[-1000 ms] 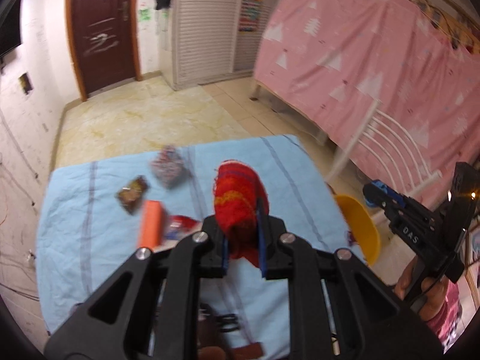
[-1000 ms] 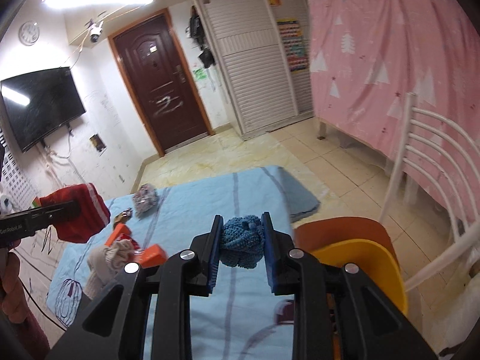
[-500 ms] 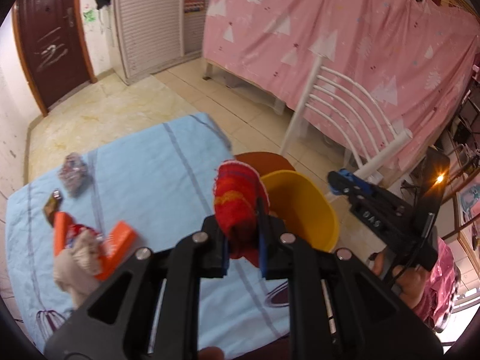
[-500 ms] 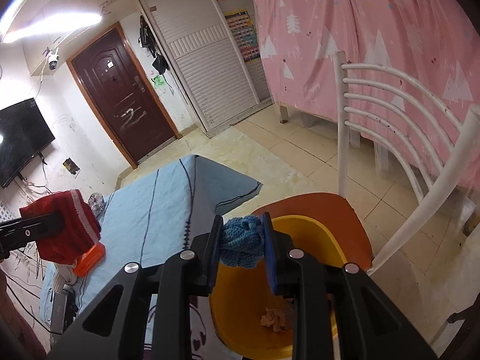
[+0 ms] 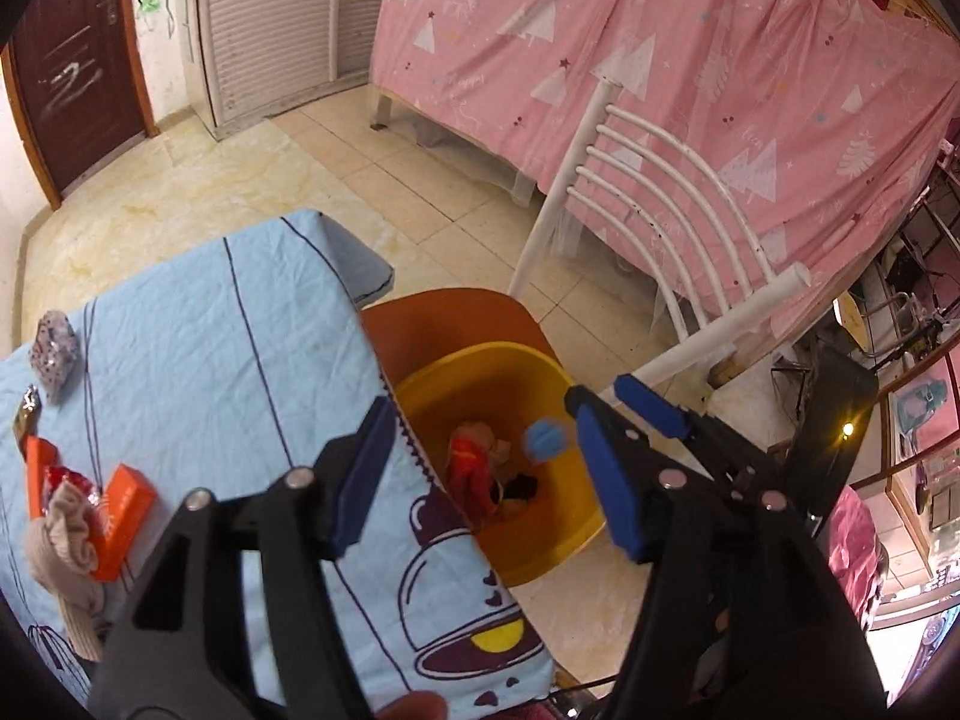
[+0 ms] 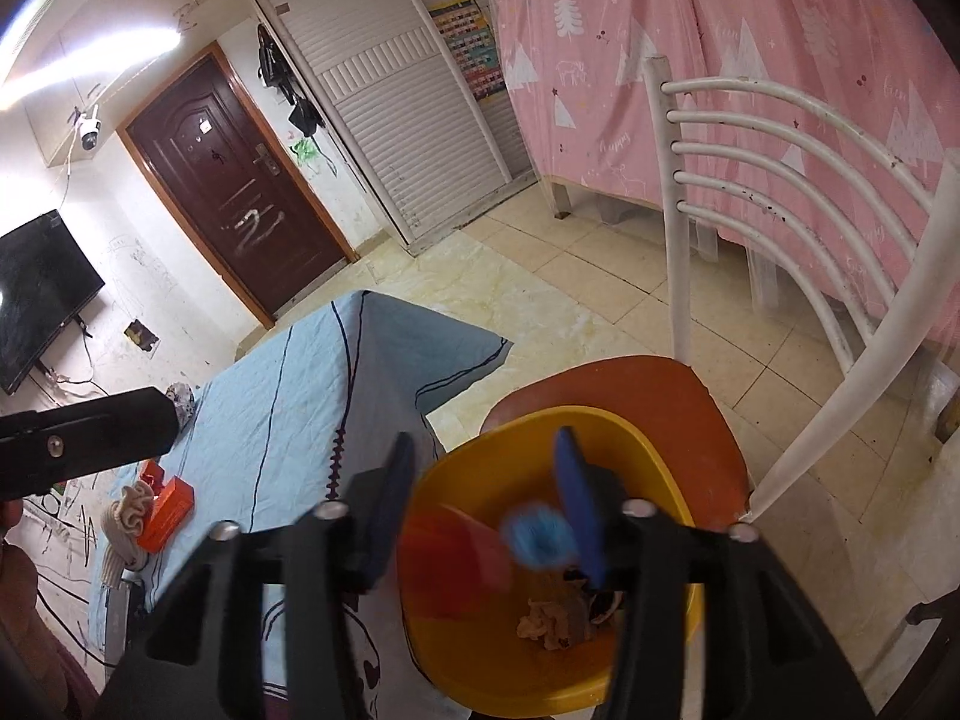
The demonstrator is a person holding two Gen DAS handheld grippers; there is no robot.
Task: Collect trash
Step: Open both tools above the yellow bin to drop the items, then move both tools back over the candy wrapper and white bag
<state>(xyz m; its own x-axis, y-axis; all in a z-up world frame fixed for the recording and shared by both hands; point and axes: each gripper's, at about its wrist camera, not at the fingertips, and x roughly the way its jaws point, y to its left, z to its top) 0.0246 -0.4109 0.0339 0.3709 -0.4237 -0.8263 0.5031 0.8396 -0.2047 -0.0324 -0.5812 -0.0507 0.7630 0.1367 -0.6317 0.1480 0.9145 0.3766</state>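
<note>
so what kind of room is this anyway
Probably a lived-in bedroom or dorm room: a pink tree-print curtain hangs around what looks like a bed, a wall-mounted TV faces it, and a dark wooden entry door stands beside louvred closet doors.

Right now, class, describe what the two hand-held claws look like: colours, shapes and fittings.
Both match. The left claw has black angular arms with cut-out openings, round silver screws and flat blue pads. The right claw is built the same way.
</note>
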